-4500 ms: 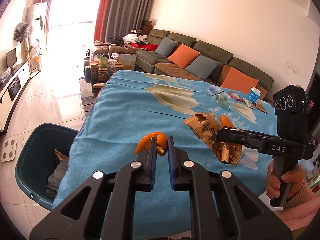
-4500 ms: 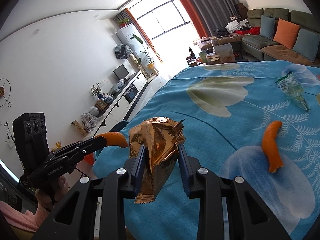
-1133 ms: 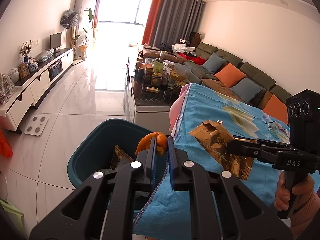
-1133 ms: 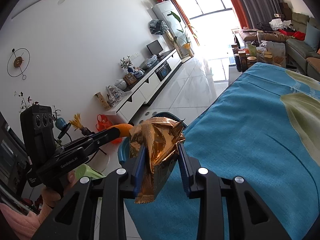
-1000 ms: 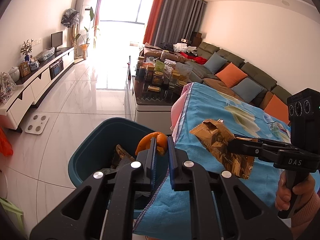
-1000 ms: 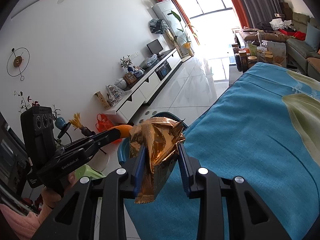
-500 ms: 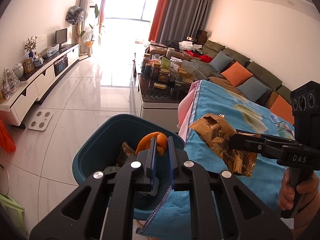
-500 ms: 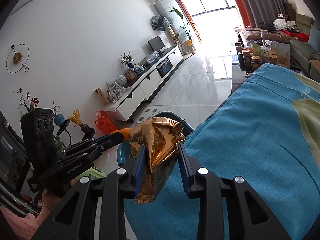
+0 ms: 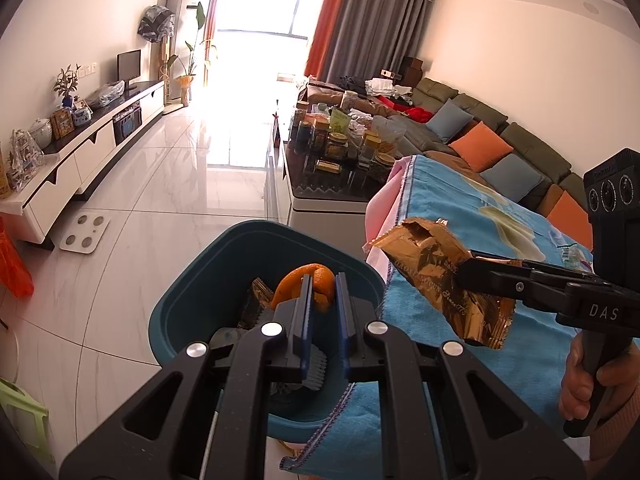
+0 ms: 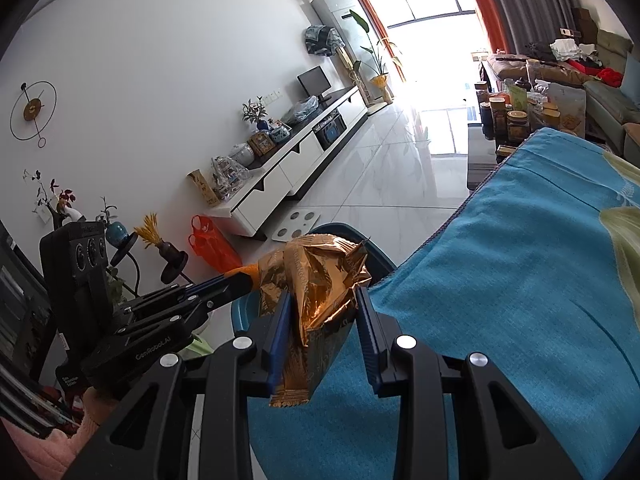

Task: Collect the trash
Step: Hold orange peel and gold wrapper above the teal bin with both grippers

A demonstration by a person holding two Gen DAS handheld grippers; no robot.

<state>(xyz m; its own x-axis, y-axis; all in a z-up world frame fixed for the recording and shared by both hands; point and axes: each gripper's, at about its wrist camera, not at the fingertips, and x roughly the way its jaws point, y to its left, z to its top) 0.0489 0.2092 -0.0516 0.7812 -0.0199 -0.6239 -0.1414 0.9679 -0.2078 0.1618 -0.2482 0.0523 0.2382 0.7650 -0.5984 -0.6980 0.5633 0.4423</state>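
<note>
My left gripper (image 9: 323,286) is shut on a curled orange peel (image 9: 306,286) and hangs over the teal bin (image 9: 192,304) beside the table. Inside the bin lie a dark wrapper (image 9: 258,302) and other trash. My right gripper (image 10: 322,312) is shut on a crumpled gold snack bag (image 10: 320,284); in the left wrist view the gold snack bag (image 9: 436,276) hangs above the table's left edge, just right of the bin. The right wrist view shows the left gripper (image 10: 244,278) with the peel's tip, and the bin's rim (image 10: 376,254) behind the bag.
A blue flowered cloth (image 9: 460,216) covers the table, with small litter at its far end (image 9: 572,254). A low table with jars (image 9: 340,148) stands beyond the bin. A white scale (image 9: 85,229) lies on the tiled floor, a green stool (image 9: 20,408) at lower left.
Both grippers have drifted a little further left toward the bin, which now sits more centrally under the left gripper. Both keep their grips unchanged.
</note>
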